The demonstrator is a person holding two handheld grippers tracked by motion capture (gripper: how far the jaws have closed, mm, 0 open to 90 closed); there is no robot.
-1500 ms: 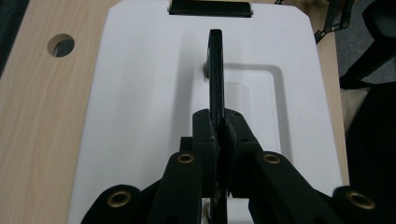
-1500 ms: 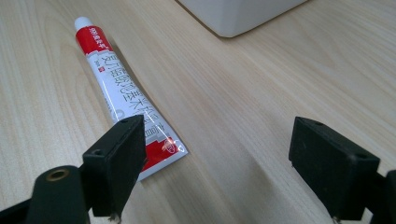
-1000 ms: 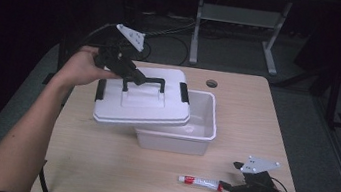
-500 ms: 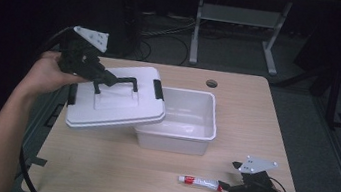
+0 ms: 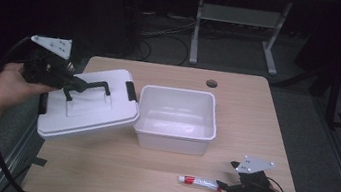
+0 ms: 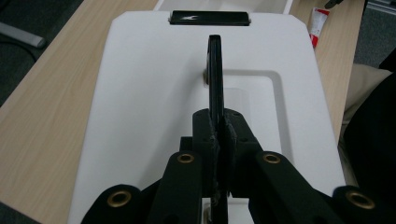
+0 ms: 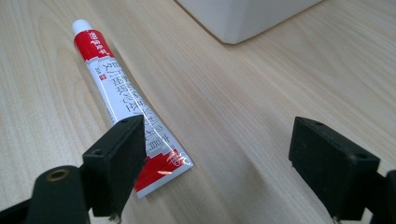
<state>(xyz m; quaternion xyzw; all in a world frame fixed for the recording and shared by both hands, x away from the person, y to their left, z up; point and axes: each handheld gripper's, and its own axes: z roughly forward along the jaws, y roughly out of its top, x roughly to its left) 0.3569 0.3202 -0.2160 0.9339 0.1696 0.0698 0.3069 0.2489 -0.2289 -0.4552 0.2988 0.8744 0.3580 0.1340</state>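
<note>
While left gripper (image 5: 70, 83) clamps handle (image 5: 90, 86) of lid (image 5: 90, 110), lid hangs tilted just left of bin (image 5: 176, 119), off it. Right gripper (image 5: 226, 188) sits open near bin's front, tube (image 5: 197, 181) tail beside its one jaw.

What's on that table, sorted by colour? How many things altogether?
White: 2, the lid and the box
Red and white: 1, the tube
Total: 3
</note>
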